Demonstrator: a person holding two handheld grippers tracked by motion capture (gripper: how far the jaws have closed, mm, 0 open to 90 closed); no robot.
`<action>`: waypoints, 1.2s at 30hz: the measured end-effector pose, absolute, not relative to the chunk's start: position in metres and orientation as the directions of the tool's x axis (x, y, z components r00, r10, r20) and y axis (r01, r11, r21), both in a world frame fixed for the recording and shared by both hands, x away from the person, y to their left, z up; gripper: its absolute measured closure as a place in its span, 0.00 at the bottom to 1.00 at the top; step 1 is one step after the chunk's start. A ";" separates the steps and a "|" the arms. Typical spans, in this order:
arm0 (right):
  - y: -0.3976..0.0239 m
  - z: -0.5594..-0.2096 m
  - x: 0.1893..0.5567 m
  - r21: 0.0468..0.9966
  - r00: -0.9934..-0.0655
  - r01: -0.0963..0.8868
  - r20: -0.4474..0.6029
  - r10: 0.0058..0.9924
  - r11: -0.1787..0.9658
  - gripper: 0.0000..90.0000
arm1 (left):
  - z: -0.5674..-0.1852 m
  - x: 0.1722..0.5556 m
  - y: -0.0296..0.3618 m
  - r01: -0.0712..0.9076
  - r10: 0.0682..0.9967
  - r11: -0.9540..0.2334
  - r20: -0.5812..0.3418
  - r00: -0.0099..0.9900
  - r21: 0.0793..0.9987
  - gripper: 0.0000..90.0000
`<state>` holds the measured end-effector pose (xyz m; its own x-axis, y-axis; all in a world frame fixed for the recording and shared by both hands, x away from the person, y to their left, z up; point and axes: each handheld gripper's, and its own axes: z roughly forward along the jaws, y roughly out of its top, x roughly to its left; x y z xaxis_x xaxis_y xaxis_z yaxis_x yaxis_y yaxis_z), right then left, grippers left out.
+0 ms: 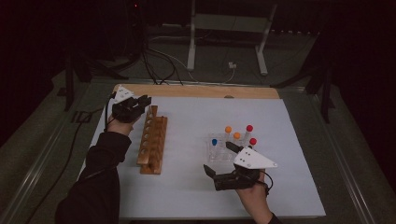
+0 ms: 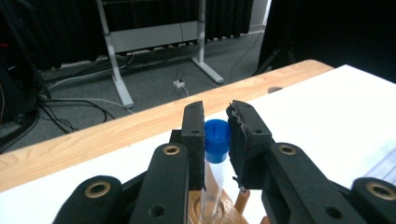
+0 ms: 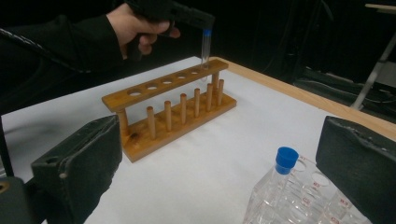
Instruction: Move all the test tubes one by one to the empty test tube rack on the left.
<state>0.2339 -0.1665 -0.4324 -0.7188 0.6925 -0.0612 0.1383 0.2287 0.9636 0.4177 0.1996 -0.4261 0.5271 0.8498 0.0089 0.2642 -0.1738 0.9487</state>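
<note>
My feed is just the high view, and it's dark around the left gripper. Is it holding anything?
Observer: Yes, the left gripper is shut on a blue-capped tube.
Operator: Where's the tube relative to the rack?
Observer: Upright, with its lower end at the end hole of the wooden rack, the one farthest from the right gripper.
Operator: Is the right gripper busy?
Observer: No, the right gripper is open and grips nothing.

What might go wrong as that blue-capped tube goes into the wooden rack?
The left claw grips the blue-capped tube just below its cap, so the long glass below might swing and catch the rim of the end hole in the wooden rack instead of sliding through. The right claw hangs open close beside the clear rack of capped tubes; a careless move might knock them.
</note>
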 end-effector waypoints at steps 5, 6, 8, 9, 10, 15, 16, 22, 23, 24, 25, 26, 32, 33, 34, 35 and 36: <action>-0.165 -0.433 0.234 0.959 -0.719 0.148 -0.064 0.692 0.243 0.00 | -0.438 0.417 0.200 0.279 0.850 -0.162 -0.010 0.527 0.947 0.86; -0.165 -0.433 0.234 0.959 -0.720 0.147 -0.064 0.691 0.243 0.00 | -0.440 0.417 0.200 0.281 0.851 -0.162 -0.011 0.525 0.946 0.86; -0.165 -0.432 0.233 0.959 -0.717 0.146 -0.066 0.693 0.241 0.00 | -0.444 0.416 0.199 0.276 0.851 -0.161 -0.008 0.526 0.947 0.86; -0.165 -0.432 0.233 0.959 -0.719 0.149 -0.063 0.692 0.243 0.00 | -0.446 0.416 0.199 0.275 0.853 -0.164 -0.004 0.521 0.947 0.86; -0.165 -0.432 0.233 0.958 -0.718 0.151 -0.064 0.693 0.244 0.00 | -0.449 0.416 0.198 0.281 0.854 -0.166 -0.005 0.521 0.945 0.86; -0.166 -0.433 0.235 0.958 -0.718 0.154 -0.060 0.693 0.242 0.00 | -0.456 0.417 0.198 0.284 0.858 -0.166 -0.004 0.514 0.944 0.86; -0.166 -0.433 0.234 0.958 -0.717 0.151 -0.063 0.694 0.243 0.00 | -0.458 0.417 0.198 0.282 0.858 -0.162 -0.006 0.514 0.946 0.86; -0.167 -0.432 0.234 0.959 -0.721 0.154 -0.055 0.691 0.237 0.00 | -0.464 0.417 0.201 0.292 0.851 -0.169 -0.010 0.525 0.941 0.86; -0.167 -0.432 0.234 0.959 -0.721 0.154 -0.056 0.691 0.238 0.00 | -0.464 0.417 0.202 0.294 0.849 -0.175 -0.007 0.528 0.940 0.86; -0.167 -0.432 0.235 0.960 -0.725 0.154 -0.053 0.687 0.236 0.00 | -0.463 0.417 0.202 0.297 0.850 -0.179 -0.005 0.527 0.938 0.86; -0.167 -0.432 0.235 0.959 -0.726 0.160 -0.047 0.686 0.235 0.00 | -0.462 0.417 0.201 0.300 0.847 -0.184 -0.004 0.532 0.936 0.86; -0.167 -0.431 0.235 0.958 -0.728 0.161 -0.048 0.684 0.238 0.00 | -0.462 0.417 0.201 0.302 0.846 -0.189 -0.001 0.533 0.934 0.86; -0.168 -0.429 0.237 0.956 -0.736 0.176 -0.032 0.677 0.236 0.03 | -0.458 0.416 0.199 0.318 0.840 -0.203 -0.002 0.542 0.926 0.83; -0.169 -0.428 0.237 0.955 -0.735 0.181 -0.028 0.677 0.236 0.03 | -0.456 0.415 0.199 0.317 0.838 -0.194 -0.010 0.545 0.928 0.78; -0.170 -0.427 0.238 0.955 -0.735 0.185 -0.021 0.677 0.230 0.03 | -0.454 0.413 0.199 0.314 0.836 -0.189 -0.016 0.549 0.931 0.72; -0.171 -0.427 0.238 0.956 -0.730 0.187 -0.020 0.683 0.228 0.03 | -0.452 0.411 0.199 0.312 0.838 -0.188 -0.014 0.546 0.931 0.64; -0.171 -0.426 0.238 0.956 -0.728 0.186 -0.022 0.685 0.229 0.02 | -0.449 0.408 0.199 0.306 0.836 -0.183 -0.016 0.549 0.934 0.57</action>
